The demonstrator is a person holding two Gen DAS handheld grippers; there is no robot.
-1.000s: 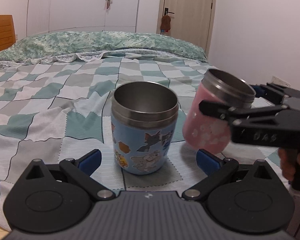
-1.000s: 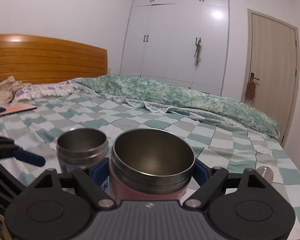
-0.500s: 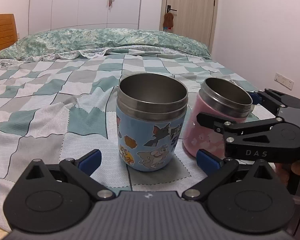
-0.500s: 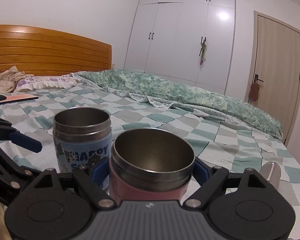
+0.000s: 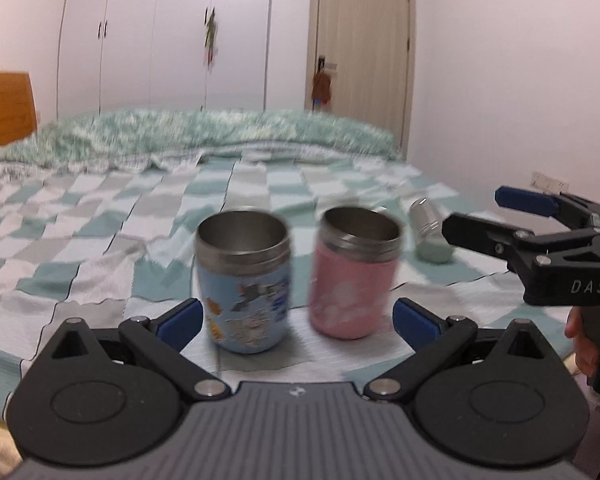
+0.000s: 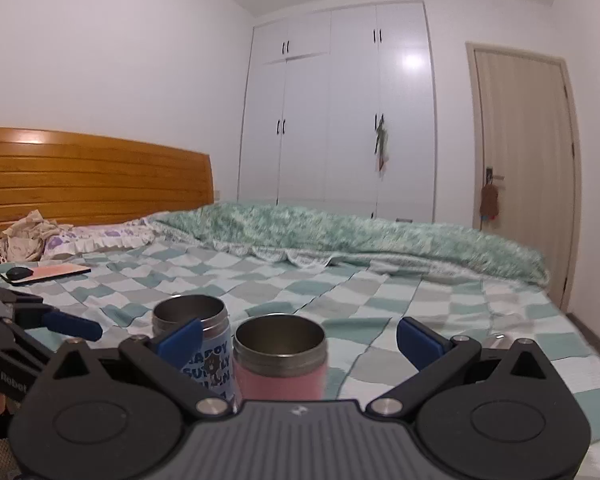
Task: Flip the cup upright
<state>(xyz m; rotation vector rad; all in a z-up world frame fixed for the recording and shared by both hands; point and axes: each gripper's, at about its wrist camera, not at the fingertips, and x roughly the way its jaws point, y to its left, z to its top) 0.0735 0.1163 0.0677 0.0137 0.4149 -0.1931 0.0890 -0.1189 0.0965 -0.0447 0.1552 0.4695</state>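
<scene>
A pink steel cup (image 5: 350,276) stands upright on the checked bedspread (image 5: 100,216), mouth up, right beside a blue cartoon cup (image 5: 246,284) that is also upright. My left gripper (image 5: 296,318) is open and empty, just in front of both cups. My right gripper (image 6: 298,336) is open and empty, pulled back from the pink cup (image 6: 280,364), which stands free between its blue fingertips. The blue cup (image 6: 198,340) is to its left. The right gripper also shows in the left wrist view (image 5: 496,216), off to the right of the cups.
A small silver and green bottle (image 5: 430,236) lies on its side behind the pink cup. A phone and a dark mouse (image 6: 44,273) lie near the pillows. A rumpled green duvet (image 6: 380,236) runs across the far side of the bed.
My right gripper opened, let go of the pink cup and drew back; the cup now stands upright on the bed. My left gripper also pulled back a little from the blue cup.
</scene>
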